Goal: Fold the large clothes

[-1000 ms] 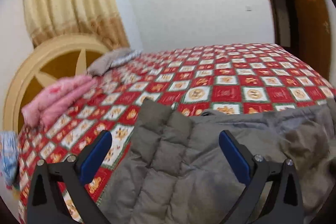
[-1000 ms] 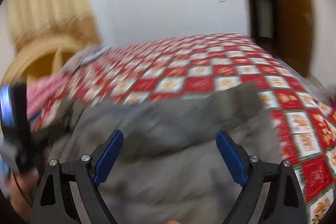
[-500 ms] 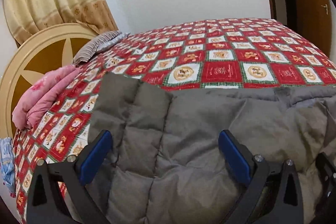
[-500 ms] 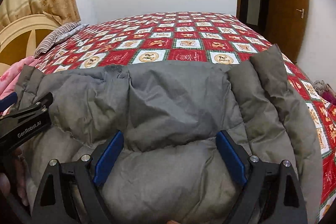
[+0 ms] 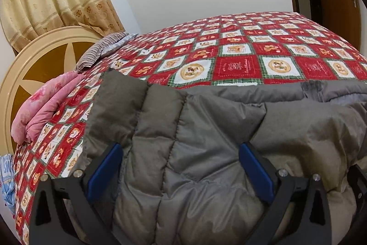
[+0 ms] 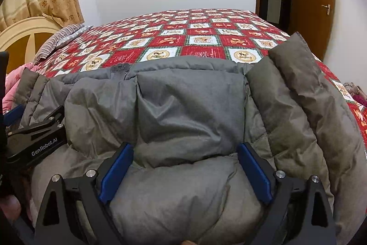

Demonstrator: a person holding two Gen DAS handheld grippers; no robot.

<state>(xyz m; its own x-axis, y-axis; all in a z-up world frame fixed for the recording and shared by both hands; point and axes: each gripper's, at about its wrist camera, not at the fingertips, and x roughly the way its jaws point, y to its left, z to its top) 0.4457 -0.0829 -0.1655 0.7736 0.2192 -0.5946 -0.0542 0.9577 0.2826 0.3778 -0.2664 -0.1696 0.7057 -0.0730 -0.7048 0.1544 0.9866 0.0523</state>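
a bulky grey quilted down jacket [image 6: 188,111] lies spread across the near edge of a bed covered by a red and white checked cartoon-print bedspread [image 5: 236,56]. both sleeves already look turned up alongside the body, one at the left [image 5: 128,111] and one at the right [image 6: 305,93]. the left gripper [image 5: 181,173] hovers low over the left part of the jacket with its blue fingers [image 5: 103,173] spread wide, gripping nothing. the right gripper [image 6: 185,171] is the same over the middle, fingers [image 6: 254,173] apart and empty, with puffy fabric bulging between them. the step in hand seems to be lining up a grasp on the near hem. next, each gripper probably needs to pinch that thick edge firmly and carry it toward the collar [image 6: 119,70]. a folded pink quilt [image 5: 43,107] sits well left.
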